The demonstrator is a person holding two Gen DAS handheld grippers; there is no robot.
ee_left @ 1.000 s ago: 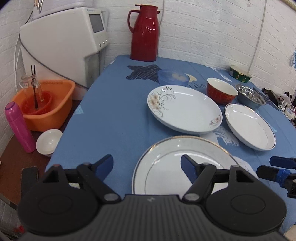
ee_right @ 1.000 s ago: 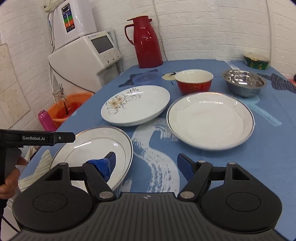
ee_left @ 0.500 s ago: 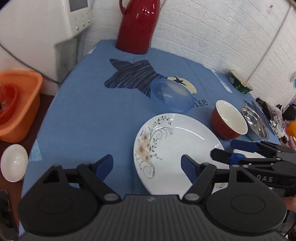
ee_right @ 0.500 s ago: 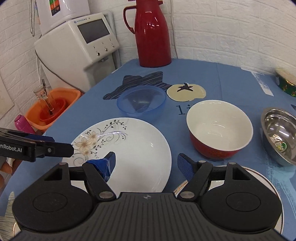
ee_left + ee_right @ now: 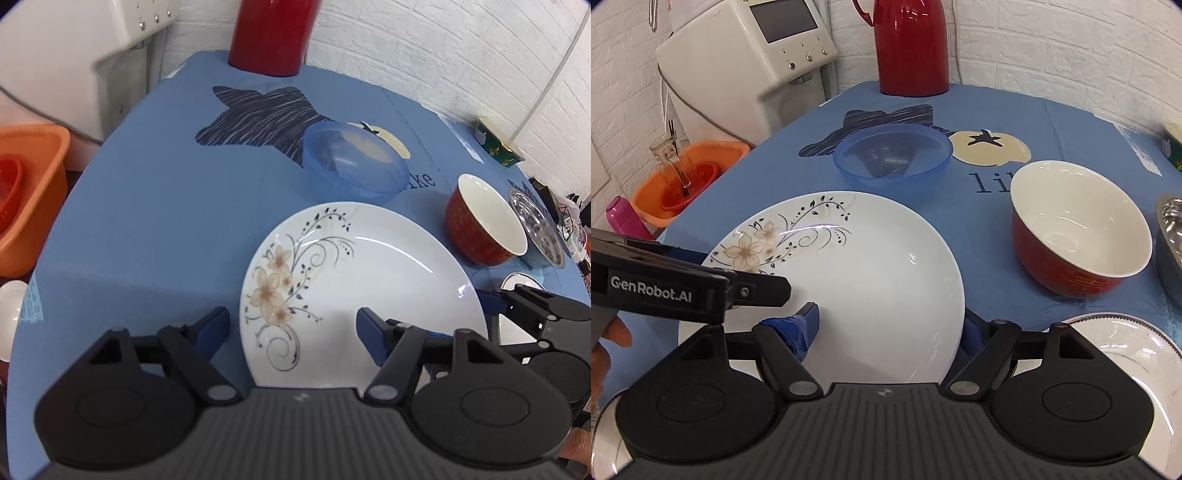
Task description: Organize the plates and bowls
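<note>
A white plate with a flower pattern point(image 5: 369, 280) point(image 5: 868, 280) lies flat on the blue tablecloth. My left gripper point(image 5: 293, 328) is open and straddles the plate's left rim, one finger over the cloth and one over the plate. On the plate's other side my right gripper point(image 5: 890, 325) is open across the right rim, its right finger partly hidden behind the edge. Each gripper also shows in the other's view: right gripper point(image 5: 495, 306), left gripper point(image 5: 746, 273). Behind the plate are a clear blue bowl point(image 5: 354, 162) point(image 5: 892, 155) and a red bowl point(image 5: 484, 221) point(image 5: 1078, 225).
A steel bowl point(image 5: 1171, 236) sits right of the red bowl. A gold-rimmed plate point(image 5: 1126, 343) lies near right, another plate edge point(image 5: 605, 435) near left. A red thermos point(image 5: 912, 44) stands at the back, with a white appliance point(image 5: 746, 55) and an orange basin point(image 5: 690, 173) off the table's left edge.
Both grippers have moved forward from the near gold-rimmed plates to the flower plate and come down close to it, one at each side rim. Both remain open.
</note>
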